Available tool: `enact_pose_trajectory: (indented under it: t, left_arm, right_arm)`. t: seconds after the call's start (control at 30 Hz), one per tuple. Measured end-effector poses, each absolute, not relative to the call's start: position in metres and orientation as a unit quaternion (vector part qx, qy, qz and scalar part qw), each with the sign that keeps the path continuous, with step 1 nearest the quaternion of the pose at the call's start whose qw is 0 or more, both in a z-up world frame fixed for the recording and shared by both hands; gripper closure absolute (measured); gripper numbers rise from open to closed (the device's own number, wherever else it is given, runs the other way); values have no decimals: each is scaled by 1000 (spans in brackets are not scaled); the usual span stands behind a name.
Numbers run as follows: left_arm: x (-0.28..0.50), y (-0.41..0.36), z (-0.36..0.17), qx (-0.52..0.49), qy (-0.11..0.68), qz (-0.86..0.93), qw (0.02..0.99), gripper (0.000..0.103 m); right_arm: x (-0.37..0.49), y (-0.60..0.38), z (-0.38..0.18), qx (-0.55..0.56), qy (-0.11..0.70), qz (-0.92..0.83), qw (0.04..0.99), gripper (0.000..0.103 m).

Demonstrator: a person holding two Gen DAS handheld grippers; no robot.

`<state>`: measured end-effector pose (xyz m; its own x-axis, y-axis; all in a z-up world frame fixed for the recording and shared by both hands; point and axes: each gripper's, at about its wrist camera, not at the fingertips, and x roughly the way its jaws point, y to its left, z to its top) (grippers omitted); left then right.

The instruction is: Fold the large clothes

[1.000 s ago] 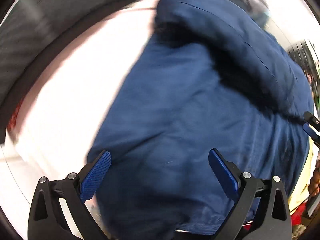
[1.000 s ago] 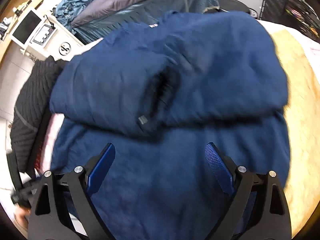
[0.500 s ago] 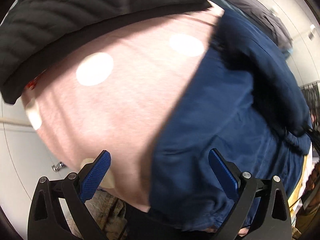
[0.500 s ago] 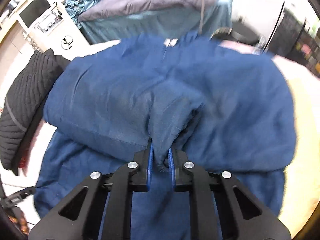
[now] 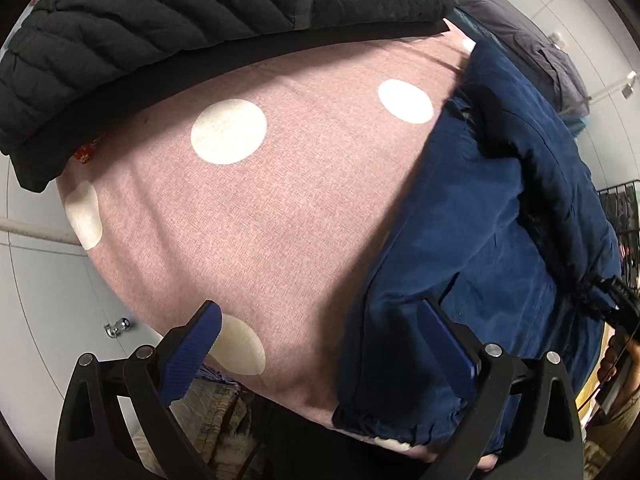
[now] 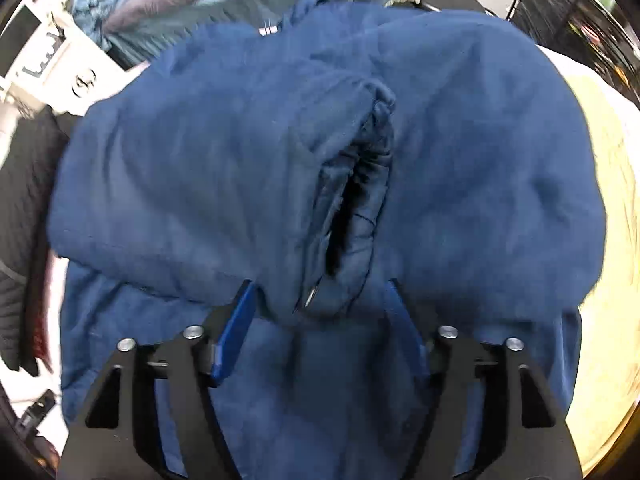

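The right tongs (image 6: pixel 318 320) just let go of the blue coat (image 6: pixel 248 184), both tongs now spread wide, sleeve folded in

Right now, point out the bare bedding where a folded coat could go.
The widest free patch is the pink dotted sheet, bordered by the black quilted jacket above and the navy coat to the right. A yellow strip of blanket shows beyond the coat's far side. The middle is crowded: the coat fills it, with the open right tongs over it.
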<state>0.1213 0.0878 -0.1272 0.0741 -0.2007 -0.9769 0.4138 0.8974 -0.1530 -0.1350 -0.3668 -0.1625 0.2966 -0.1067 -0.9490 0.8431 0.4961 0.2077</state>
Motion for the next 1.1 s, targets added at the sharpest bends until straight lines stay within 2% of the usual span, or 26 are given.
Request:
enact_pose_trajectory:
  t: [0.17,0.6,0.7,0.83,1.1]
  left_arm:
    - [124,96,-126,93,644,-223,726,7]
    - [108,86,-110,72,643,-344,680,7]
    - [92,80,-121,93,652,-360,660,7]
    - [83,71,-136,68,672,-368,639,7]
    - [78,43,-180,89,702,-360,608,7]
  right_arm:
    - [-168,-346,-142,347,489,-321,733,35]
    - [-294,-270,-146,387,503,-331,698,34]
    - [-320,-257,-155,406,507,-337,681,34]
    - [-356,-239,-172,454,506,-344,648,34]
    - [-380,-210,-214,520,508,-313,611,34]
